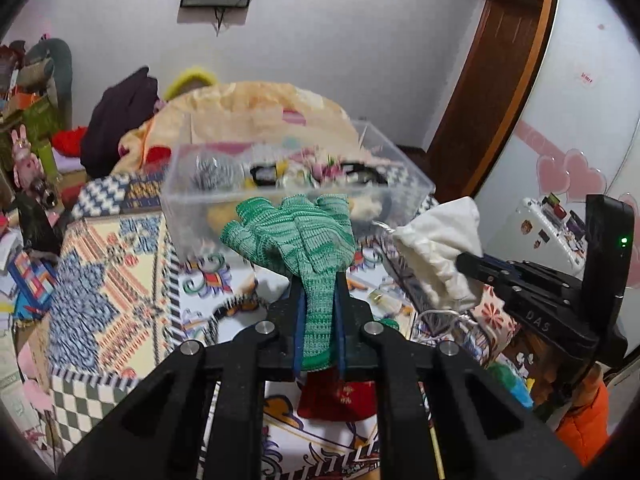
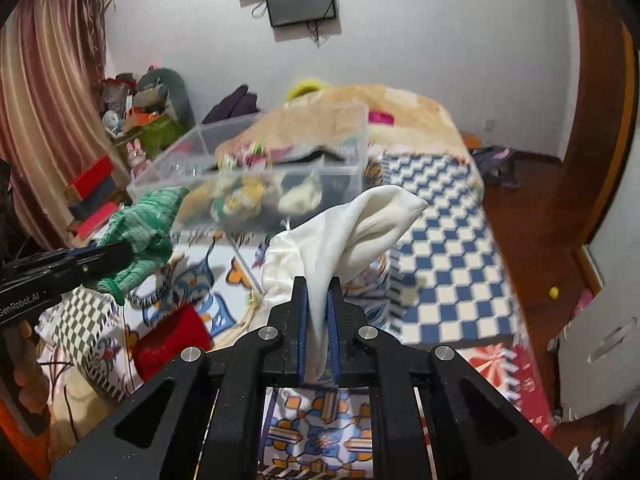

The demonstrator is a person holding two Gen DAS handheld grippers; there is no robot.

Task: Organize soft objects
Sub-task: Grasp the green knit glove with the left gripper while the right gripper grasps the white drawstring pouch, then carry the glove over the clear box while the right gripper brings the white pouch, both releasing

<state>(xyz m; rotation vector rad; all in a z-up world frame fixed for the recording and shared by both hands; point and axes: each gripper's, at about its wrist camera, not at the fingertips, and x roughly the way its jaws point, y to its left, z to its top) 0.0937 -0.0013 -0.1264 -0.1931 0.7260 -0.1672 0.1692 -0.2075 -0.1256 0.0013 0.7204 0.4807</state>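
Left hand-held gripper (image 1: 319,312), marked "GenRobot.AI", pinches green glove (image 1: 296,236); right (image 2: 318,312) pinches white cloth (image 2: 352,232)

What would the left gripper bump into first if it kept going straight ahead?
Probably the clear plastic box just ahead of the left gripper; the green glove it holds would touch first. Depth is unclear.

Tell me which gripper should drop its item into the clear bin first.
Left, probably. The left gripper holds the green glove directly before the clear bin; the right gripper's white pouch hangs off its right end.
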